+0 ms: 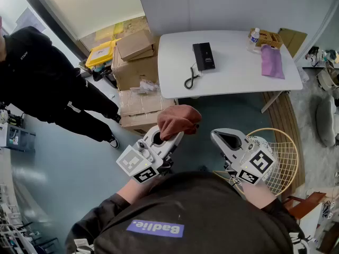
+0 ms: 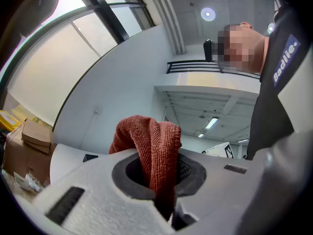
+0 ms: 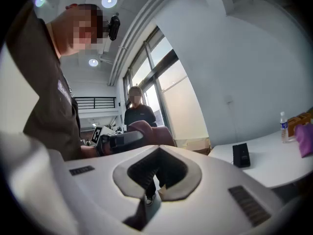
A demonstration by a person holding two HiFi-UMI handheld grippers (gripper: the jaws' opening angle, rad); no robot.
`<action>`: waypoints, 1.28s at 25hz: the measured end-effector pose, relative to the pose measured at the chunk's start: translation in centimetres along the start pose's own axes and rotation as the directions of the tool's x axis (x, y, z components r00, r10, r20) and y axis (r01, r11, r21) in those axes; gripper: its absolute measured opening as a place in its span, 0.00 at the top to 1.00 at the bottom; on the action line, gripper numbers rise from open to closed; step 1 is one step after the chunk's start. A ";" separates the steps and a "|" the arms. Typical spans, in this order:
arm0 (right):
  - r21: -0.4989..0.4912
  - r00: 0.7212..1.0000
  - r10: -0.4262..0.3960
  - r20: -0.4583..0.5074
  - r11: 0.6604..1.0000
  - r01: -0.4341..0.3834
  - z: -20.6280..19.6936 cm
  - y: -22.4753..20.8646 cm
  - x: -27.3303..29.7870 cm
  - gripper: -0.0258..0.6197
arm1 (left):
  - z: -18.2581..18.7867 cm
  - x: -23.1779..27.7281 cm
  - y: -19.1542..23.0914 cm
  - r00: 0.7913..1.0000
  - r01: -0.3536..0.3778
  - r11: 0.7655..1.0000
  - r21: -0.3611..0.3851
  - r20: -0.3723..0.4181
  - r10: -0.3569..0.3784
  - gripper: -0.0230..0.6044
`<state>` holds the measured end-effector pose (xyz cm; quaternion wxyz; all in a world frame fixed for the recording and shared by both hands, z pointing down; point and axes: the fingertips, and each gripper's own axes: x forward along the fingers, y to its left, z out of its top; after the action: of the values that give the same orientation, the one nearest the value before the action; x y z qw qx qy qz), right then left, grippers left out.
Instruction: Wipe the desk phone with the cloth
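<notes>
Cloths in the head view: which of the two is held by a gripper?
The rust-red cloth, clamped in the left gripper's jaws. The purple cloth lies loose on the white table's right end, near the bottle.

Office-like workspace, white table (image 1: 233, 73) at 12 o'clock with desk phone (image 1: 203, 55), stacked cardboard boxes (image 1: 135, 67) at 11, tall windows (image 3: 168, 84), mezzanine railing (image 2: 195, 65).

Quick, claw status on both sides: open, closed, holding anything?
Left claw: closed on the rust-red cloth.
Right claw: closed, nothing in it.
</notes>
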<state>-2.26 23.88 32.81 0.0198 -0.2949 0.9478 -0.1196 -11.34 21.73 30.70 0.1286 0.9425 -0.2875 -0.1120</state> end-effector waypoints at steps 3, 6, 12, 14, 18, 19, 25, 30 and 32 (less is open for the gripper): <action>0.000 1.000 0.007 0.002 1.000 -0.007 0.0 0.0 -0.1 0.92 | 0.0 0.2 -0.2 1.000 -0.002 1.000 0.003 0.000 0.002 0.91; 0.000 1.000 0.016 0.001 1.000 -0.016 0.0 -0.1 -0.4 0.92 | -0.2 0.5 -0.5 1.000 -0.004 1.000 0.004 -0.001 0.004 0.91; 0.006 0.999 0.042 -0.009 0.999 -0.042 -0.2 -0.8 -1.6 0.92 | -0.7 1.3 -1.4 1.000 -0.025 1.000 0.006 -0.003 0.025 0.91; 0.009 0.999 0.050 -0.010 0.999 -0.050 -0.3 -1.1 -1.9 0.92 | -0.9 1.6 -1.6 0.999 -0.033 0.999 0.006 -0.003 0.033 0.91; 0.017 0.998 0.067 -0.005 0.998 -0.067 -0.5 -1.8 -2.9 0.92 | -1.7 2.3 -2.4 0.999 -0.053 0.999 0.008 -0.001 0.053 0.91; 0.019 0.998 0.069 -0.005 0.997 -0.069 -0.6 -2.0 -3.2 0.92 | -1.9 2.5 -2.6 0.998 -0.058 0.998 0.009 0.000 0.058 0.91; 0.033 0.997 0.083 -0.011 0.996 -0.082 -0.9 -3.0 -4.3 0.92 | -2.7 3.0 -3.4 0.996 -0.084 0.996 0.013 -0.004 0.084 0.91; 0.045 0.996 0.088 -0.015 0.995 -0.087 -1.2 -3.9 -3.9 0.92 | -2.8 3.4 -2.6 0.996 -0.094 0.995 0.013 -0.004 0.094 0.91; 0.045 0.996 0.088 -0.017 0.995 -0.088 -1.2 -4.4 -3.4 0.92 | -2.9 3.7 -1.9 0.996 -0.092 0.996 0.012 -0.004 0.092 0.91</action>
<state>2.85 22.54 34.93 0.0226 -0.2512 0.9571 -0.1426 -6.52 21.66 32.29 0.1285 0.9293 -0.3309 -0.1021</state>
